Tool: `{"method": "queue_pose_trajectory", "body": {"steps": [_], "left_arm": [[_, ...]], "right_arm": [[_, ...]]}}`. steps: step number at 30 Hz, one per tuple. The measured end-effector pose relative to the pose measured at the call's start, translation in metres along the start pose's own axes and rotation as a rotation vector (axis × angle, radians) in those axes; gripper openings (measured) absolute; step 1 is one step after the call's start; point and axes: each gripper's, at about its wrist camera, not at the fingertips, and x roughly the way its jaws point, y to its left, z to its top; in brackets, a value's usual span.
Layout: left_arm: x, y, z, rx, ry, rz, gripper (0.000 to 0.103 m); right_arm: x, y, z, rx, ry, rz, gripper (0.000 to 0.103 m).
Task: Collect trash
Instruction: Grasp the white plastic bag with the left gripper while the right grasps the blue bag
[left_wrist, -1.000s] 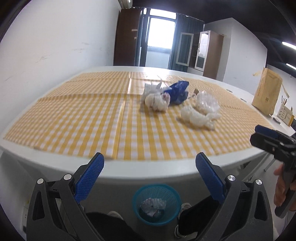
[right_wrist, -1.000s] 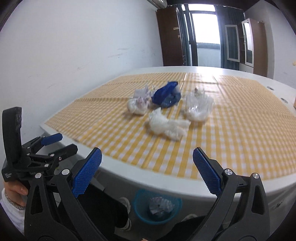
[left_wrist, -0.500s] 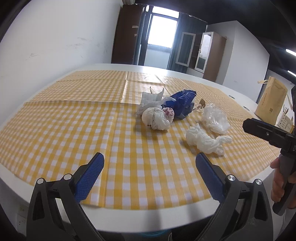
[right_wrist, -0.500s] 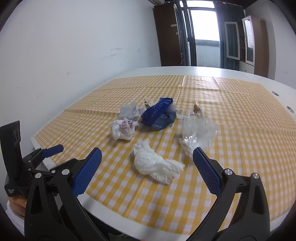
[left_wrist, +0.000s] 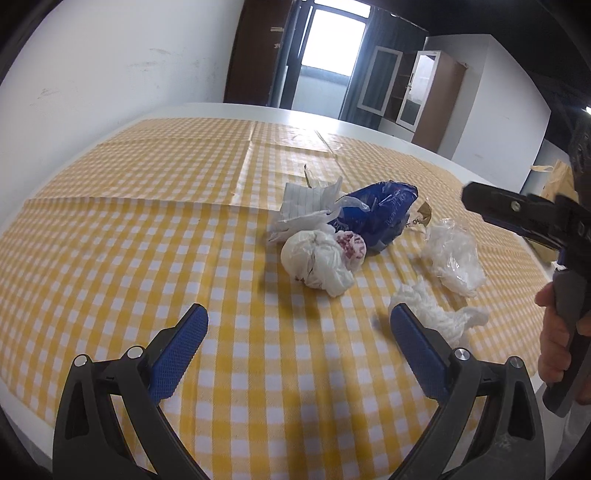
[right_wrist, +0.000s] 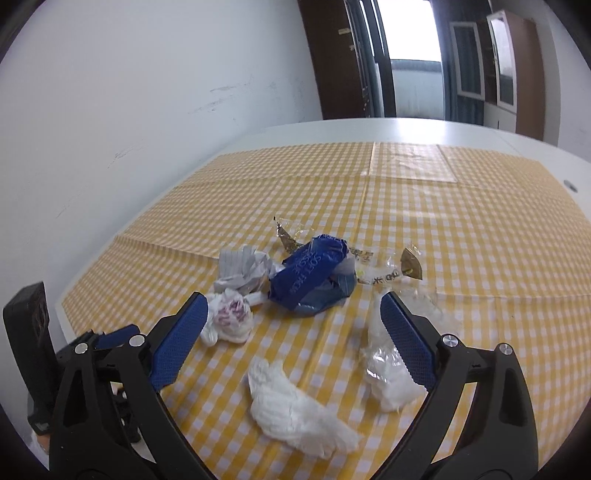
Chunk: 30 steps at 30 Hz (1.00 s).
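Several pieces of trash lie together on the yellow checked tablecloth (left_wrist: 147, 236). A white knotted bag with a red print (left_wrist: 321, 258) (right_wrist: 231, 319) is nearest my left gripper. Behind it are a blue plastic bag (left_wrist: 380, 212) (right_wrist: 314, 278) and a crumpled white striped wrapper (left_wrist: 306, 199) (right_wrist: 240, 267). A white crumpled tissue (left_wrist: 436, 317) (right_wrist: 295, 410) and a clear plastic bag (left_wrist: 454, 258) (right_wrist: 388, 365) lie to the right. My left gripper (left_wrist: 295, 328) is open and empty, short of the knotted bag. My right gripper (right_wrist: 291, 321) is open and empty above the tissue.
A clear wrapper with brown ends (right_wrist: 391, 271) lies behind the blue bag. A brown paper bag (left_wrist: 557, 177) stands at the far right. The white table edge (right_wrist: 62, 317) and a white wall are to the left. A doorway and cabinets are at the back.
Both grippers have risen from below the table edge and moved forward over the tablecloth toward the trash. The blue basket under the table has left view. Both stay open.
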Motion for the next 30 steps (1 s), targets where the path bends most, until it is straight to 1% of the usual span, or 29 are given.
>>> {"method": "queue_pose_trajectory", "body": {"steps": [2, 5, 7, 9, 12, 13, 14, 16, 18, 19, 20, 22, 24, 25, 27, 28, 30], "left_arm": [[0.006, -0.003, 0.005, 0.006, 0.008, 0.0, 0.097], [0.017, -0.004, 0.014, -0.016, 0.026, -0.011, 0.097], [0.025, -0.006, 0.02, -0.022, 0.046, -0.021, 0.097], [0.032, -0.009, 0.025, -0.013, 0.061, -0.022, 0.097], [0.041, -0.011, 0.031, -0.006, 0.075, -0.011, 0.097], [0.044, -0.01, 0.033, -0.01, 0.083, -0.013, 0.097], [0.048, -0.01, 0.035, -0.017, 0.1, -0.018, 0.096], [0.055, -0.01, 0.039, -0.019, 0.12, -0.029, 0.096], [0.06, -0.009, 0.042, -0.017, 0.127, -0.019, 0.095], [0.062, -0.009, 0.042, -0.016, 0.128, -0.017, 0.093], [0.064, -0.009, 0.042, -0.017, 0.132, -0.016, 0.091], [0.069, -0.01, 0.043, -0.012, 0.14, -0.025, 0.085], [0.071, -0.014, 0.042, 0.021, 0.134, -0.024, 0.081], [0.071, -0.016, 0.041, 0.043, 0.13, -0.014, 0.072], [0.07, -0.021, 0.038, 0.079, 0.126, 0.0, 0.059], [0.067, -0.021, 0.037, 0.081, 0.118, -0.004, 0.058], [0.06, -0.019, 0.034, 0.069, 0.104, -0.023, 0.057]], "right_arm": [[0.011, -0.004, 0.009, 0.005, 0.019, -0.007, 0.087], [0.028, -0.008, 0.022, 0.01, 0.048, -0.012, 0.085], [0.04, -0.01, 0.03, 0.006, 0.071, -0.029, 0.081], [0.05, -0.012, 0.036, 0.005, 0.093, -0.037, 0.079], [0.064, -0.013, 0.041, -0.009, 0.116, -0.073, 0.069], [0.068, -0.013, 0.043, -0.013, 0.121, -0.082, 0.068], [0.071, -0.014, 0.044, -0.014, 0.127, -0.084, 0.068], [0.079, -0.015, 0.045, -0.01, 0.149, -0.084, 0.061], [0.088, -0.015, 0.045, -0.014, 0.18, -0.088, 0.055], [0.092, -0.013, 0.044, -0.02, 0.194, -0.094, 0.053], [0.095, -0.012, 0.043, -0.029, 0.206, -0.101, 0.046], [0.099, -0.009, 0.041, -0.053, 0.209, -0.114, 0.043], [0.097, -0.007, 0.039, -0.059, 0.203, -0.116, 0.04], [0.096, -0.007, 0.038, -0.057, 0.204, -0.108, 0.037], [0.093, -0.003, 0.037, -0.069, 0.198, -0.103, 0.033], [0.091, 0.0, 0.036, -0.083, 0.191, -0.105, 0.03], [0.085, 0.006, 0.033, -0.109, 0.173, -0.113, 0.028]]}}
